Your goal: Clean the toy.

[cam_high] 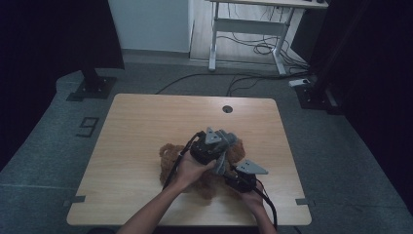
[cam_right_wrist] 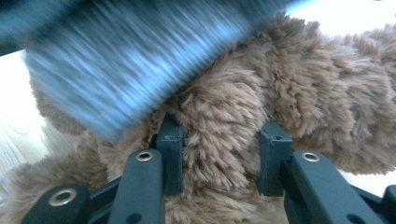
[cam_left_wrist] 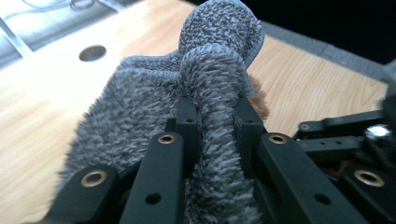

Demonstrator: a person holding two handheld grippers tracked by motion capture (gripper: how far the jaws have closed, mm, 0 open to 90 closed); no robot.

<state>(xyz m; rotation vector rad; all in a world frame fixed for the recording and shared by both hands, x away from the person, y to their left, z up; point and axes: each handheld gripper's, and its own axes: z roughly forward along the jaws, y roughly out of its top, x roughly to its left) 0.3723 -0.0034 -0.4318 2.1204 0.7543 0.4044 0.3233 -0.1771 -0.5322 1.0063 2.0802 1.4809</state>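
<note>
You clamped a grey cloth (cam_left_wrist: 215, 93) of thick, shaggy terry and a brown plush toy (cam_right_wrist: 289, 88) with long, soft, matted fur. Your 2 grippers' jaws were matt black plastic with brass-looking rivets, and the table (cam_high: 141, 126) was smooth pale wood-grain.

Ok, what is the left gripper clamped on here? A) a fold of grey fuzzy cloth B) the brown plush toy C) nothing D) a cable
A: in the left gripper view the left gripper has both jaws pressing a fold of the grey fuzzy cloth.

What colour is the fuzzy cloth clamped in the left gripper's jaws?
Grey; the fuzzy cloth shows best in the left gripper view.
</note>
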